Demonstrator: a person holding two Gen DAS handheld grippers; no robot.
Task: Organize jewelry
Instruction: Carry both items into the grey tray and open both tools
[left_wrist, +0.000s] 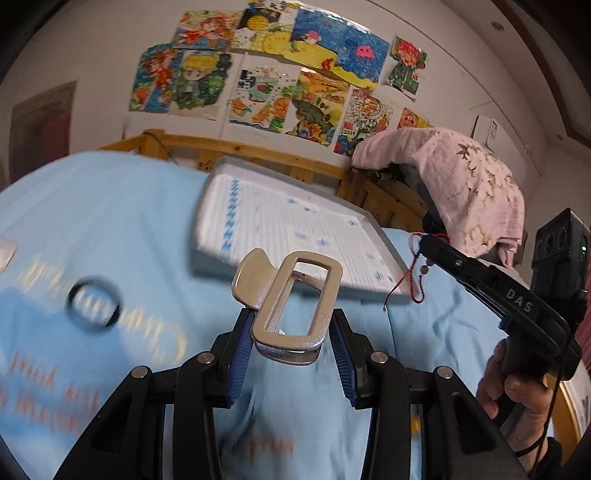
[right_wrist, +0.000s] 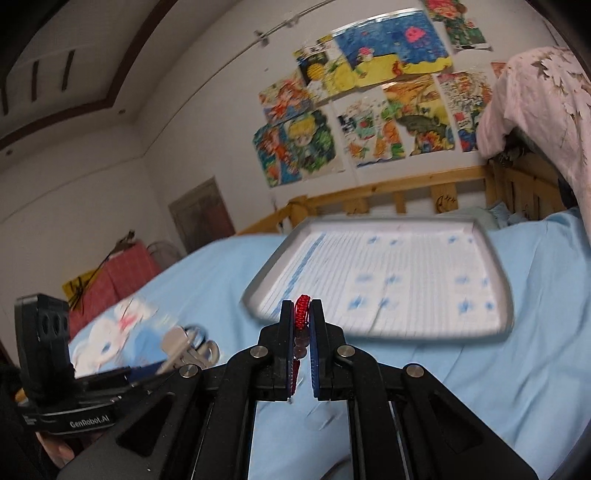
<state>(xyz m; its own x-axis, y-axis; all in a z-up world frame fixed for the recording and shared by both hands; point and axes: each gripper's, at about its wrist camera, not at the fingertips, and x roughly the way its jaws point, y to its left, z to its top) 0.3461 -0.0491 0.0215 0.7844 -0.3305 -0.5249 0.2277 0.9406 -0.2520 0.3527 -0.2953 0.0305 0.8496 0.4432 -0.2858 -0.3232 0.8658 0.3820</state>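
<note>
Fig.: My left gripper (left_wrist: 291, 332) is clamped on a silver hair clip (left_wrist: 291, 306), just short of the tray (left_wrist: 384, 236). My right gripper (right_wrist: 302, 314), by the tray's near rim, pinches a red cord bracelet (right_wrist: 301, 314). Black ring (left_wrist: 93, 308) lies left of tray on blue sheet (left_wrist: 110, 206).

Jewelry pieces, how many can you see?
3: a silver clip in the left tool, a red string bracelet in the right tool, a dark ring on the blue sheet.

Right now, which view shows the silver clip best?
The left wrist view: the silver clip sits centred and sharp between the left gripper's pads, its rectangular loop facing the camera. The right wrist view shows it only small, blurred and partly hidden at the left edge.
</note>
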